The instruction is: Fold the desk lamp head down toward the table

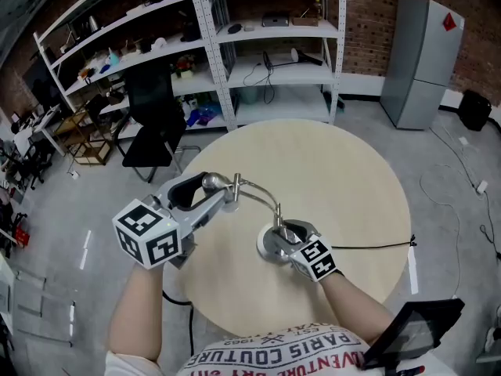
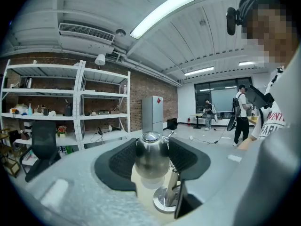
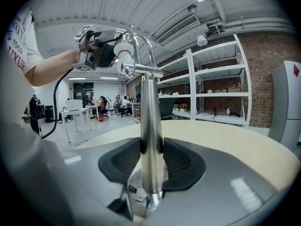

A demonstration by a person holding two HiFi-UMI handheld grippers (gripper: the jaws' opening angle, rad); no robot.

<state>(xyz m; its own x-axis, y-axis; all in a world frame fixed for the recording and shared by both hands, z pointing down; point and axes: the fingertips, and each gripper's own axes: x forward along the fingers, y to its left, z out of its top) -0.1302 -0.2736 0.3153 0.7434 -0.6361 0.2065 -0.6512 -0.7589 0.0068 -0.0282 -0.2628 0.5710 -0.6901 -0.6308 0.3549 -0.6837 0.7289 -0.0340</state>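
A chrome desk lamp stands on the round beige table (image 1: 344, 178). Its round base (image 1: 270, 247) sits near the table's front. A curved arm (image 1: 262, 193) rises from the post to the lamp head (image 1: 211, 181). My left gripper (image 1: 205, 192) is shut on the lamp head (image 2: 151, 155), whose chrome dome sits between the black pads. My right gripper (image 1: 285, 233) is shut on the upright post (image 3: 151, 140) just above the base (image 3: 141, 192). In the right gripper view the head (image 3: 124, 51) and the left gripper (image 3: 101, 51) are raised at the upper left.
The lamp's black cable (image 1: 368, 247) runs right across the table to its edge. Behind the table are a black chair (image 1: 153, 124), white shelving (image 1: 266, 45) and a grey fridge (image 1: 423, 61). A dark tablet-like object (image 1: 411, 331) is at the lower right.
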